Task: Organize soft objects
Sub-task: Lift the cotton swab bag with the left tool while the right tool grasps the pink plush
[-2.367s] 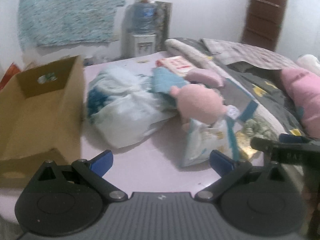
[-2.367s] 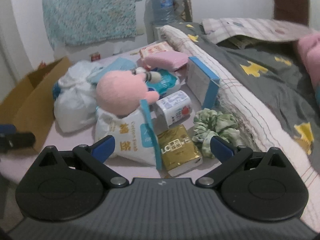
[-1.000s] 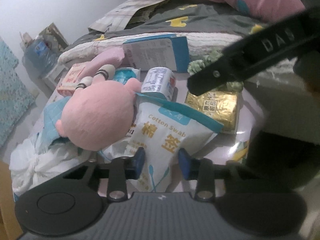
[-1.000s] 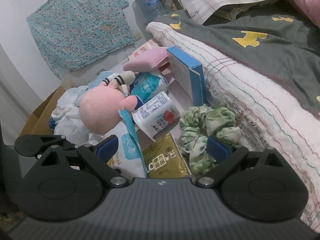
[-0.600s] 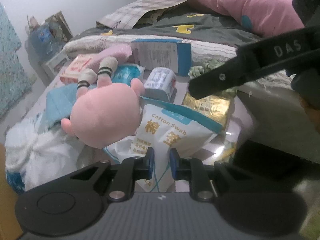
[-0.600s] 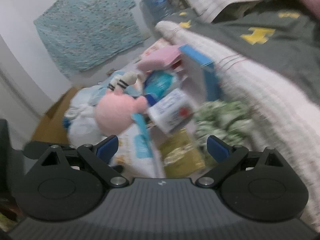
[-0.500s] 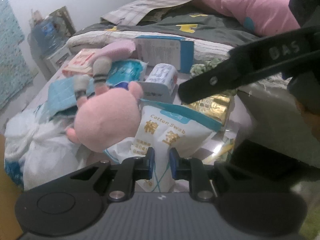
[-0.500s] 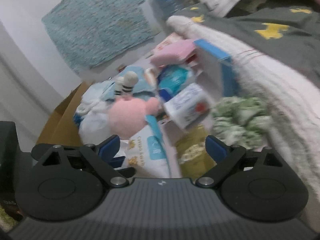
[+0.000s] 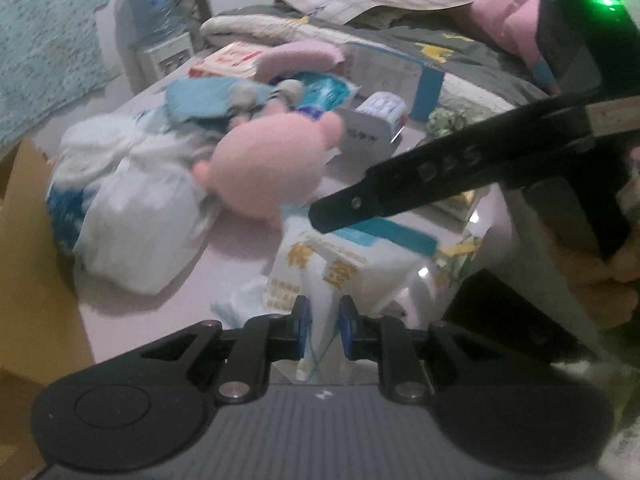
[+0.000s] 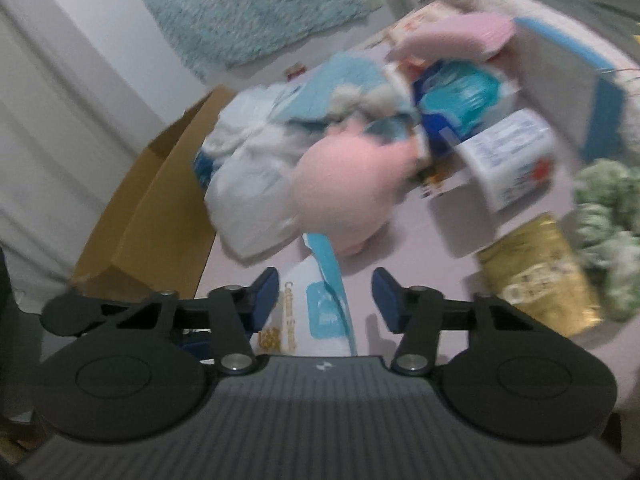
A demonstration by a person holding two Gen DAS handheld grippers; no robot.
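Note:
My left gripper [image 9: 323, 327] is shut on the lower edge of a white and blue cotton swab bag [image 9: 340, 264]. The same bag [image 10: 316, 312] lies between the half-closed fingers of my right gripper [image 10: 326, 298], which stand apart on either side of its blue strip. A round pink plush toy [image 9: 264, 172] lies just beyond the bag, against a white plastic bag [image 9: 132, 224]; the plush also shows in the right wrist view [image 10: 348, 188]. The right gripper's black finger [image 9: 420, 184] crosses the left wrist view above the bag.
A cardboard box [image 10: 152, 208] stands at the left. Behind the plush lie a blue cloth [image 9: 204, 100], a pink pad [image 9: 300, 56], a white can [image 10: 508, 160], a blue carton [image 10: 568, 80], a gold packet [image 10: 536, 280] and a green scrunchie [image 10: 608, 208]. A bed with a grey blanket [image 9: 460, 48] borders the right.
My left gripper closed on the cotton swab bag and pulled it back from under the plush, which rolled toward the white bag. My right gripper narrowed and moved over the bag.

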